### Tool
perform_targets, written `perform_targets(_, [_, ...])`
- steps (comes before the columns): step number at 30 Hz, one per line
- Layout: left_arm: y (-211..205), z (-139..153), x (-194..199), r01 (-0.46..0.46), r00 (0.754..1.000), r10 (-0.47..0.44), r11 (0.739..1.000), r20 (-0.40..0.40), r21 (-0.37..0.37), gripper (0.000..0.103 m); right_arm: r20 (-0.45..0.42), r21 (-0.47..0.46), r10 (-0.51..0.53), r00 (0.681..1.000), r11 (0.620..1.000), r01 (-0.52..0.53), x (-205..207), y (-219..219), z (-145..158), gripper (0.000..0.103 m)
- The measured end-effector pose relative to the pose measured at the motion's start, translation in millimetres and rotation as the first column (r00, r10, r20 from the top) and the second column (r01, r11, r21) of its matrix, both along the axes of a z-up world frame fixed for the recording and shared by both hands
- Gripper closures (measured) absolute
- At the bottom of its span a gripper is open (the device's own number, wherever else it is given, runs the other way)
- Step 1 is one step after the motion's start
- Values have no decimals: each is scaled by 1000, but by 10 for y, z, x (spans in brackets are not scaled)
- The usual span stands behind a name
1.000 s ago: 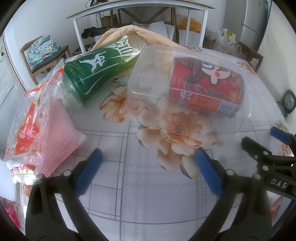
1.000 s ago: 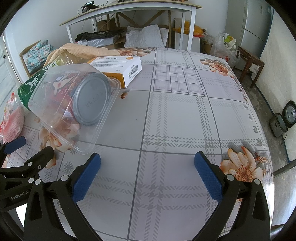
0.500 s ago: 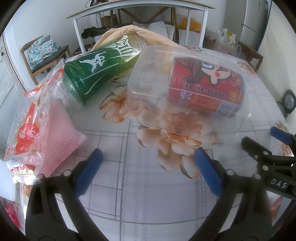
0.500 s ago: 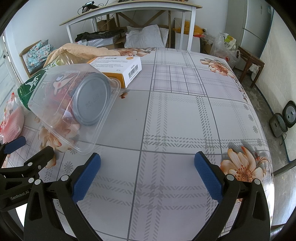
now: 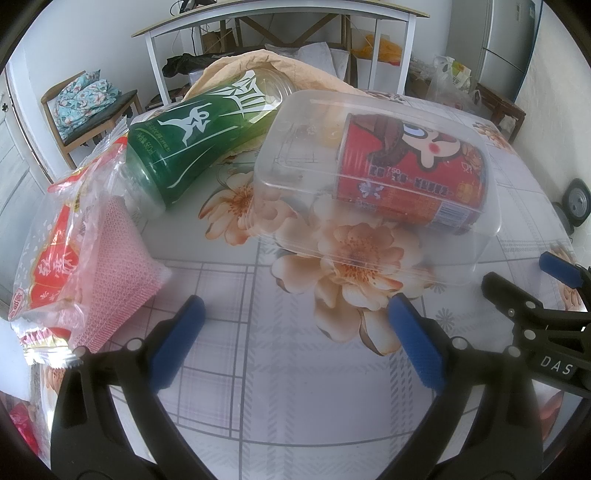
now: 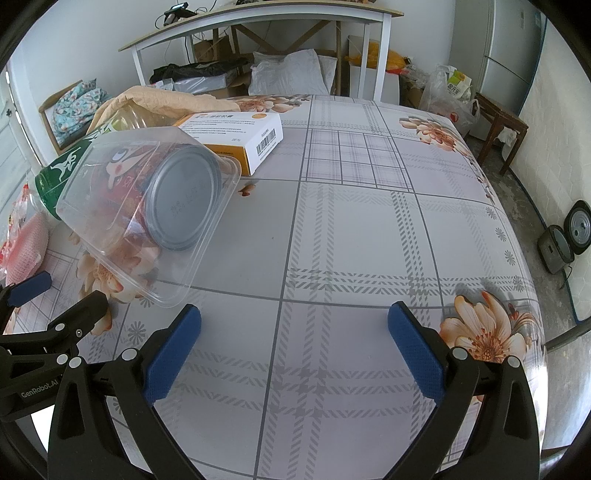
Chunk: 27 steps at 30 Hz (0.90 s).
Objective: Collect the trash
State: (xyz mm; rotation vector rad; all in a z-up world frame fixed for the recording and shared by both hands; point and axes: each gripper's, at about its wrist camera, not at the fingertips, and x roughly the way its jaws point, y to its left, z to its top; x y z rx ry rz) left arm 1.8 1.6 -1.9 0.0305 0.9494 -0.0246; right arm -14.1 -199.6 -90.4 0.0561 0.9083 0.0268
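Note:
A clear plastic container [image 5: 369,177] lies tipped over a red can [image 5: 410,173] on the flowered table. Left of it lies a green bottle [image 5: 195,136], and further left a snack bag [image 5: 74,258] with pink mesh inside. My left gripper [image 5: 295,332] is open, just short of the container, nothing between its fingers. In the right wrist view the container [image 6: 110,221] and the can's grey end [image 6: 181,206] sit at the left, with a white and orange box [image 6: 240,136] behind. My right gripper [image 6: 293,343] stands open over bare tablecloth, right of the container.
Crumpled brown paper [image 5: 266,64] lies behind the bottle. A white desk [image 6: 258,22], a chair with cushions [image 5: 88,103], bags and a stool [image 6: 495,122] stand beyond the table. The table edge [image 6: 535,295] runs close on the right.

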Motion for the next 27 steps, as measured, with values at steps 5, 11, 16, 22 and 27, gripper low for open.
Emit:
perform_targets(5, [1,1,0,0,1000,0,1000,0,0,7,0,0,0,1000,1000,0,-6,-10,-3,5])
perform_targets(11, [1,1,0,0,1000,0,1000,0,0,7,0,0,0,1000,1000,0,-2,-4,-2,5])
perform_targets(16, [0,0,0,0,1000,0,1000,0,0,7,0,0,0,1000,1000,0,0,0,0,5])
perform_targets(22, [-1,0,0,0,1000,0,1000,0,0,7,0,0,0,1000,1000,0,-4,-6,-2,5])
perform_targets(27, [-2,6,-9,13,1000,-13,1000,-11,0,7,0,1,10,1000,1000,-10,-13,5,2,5])
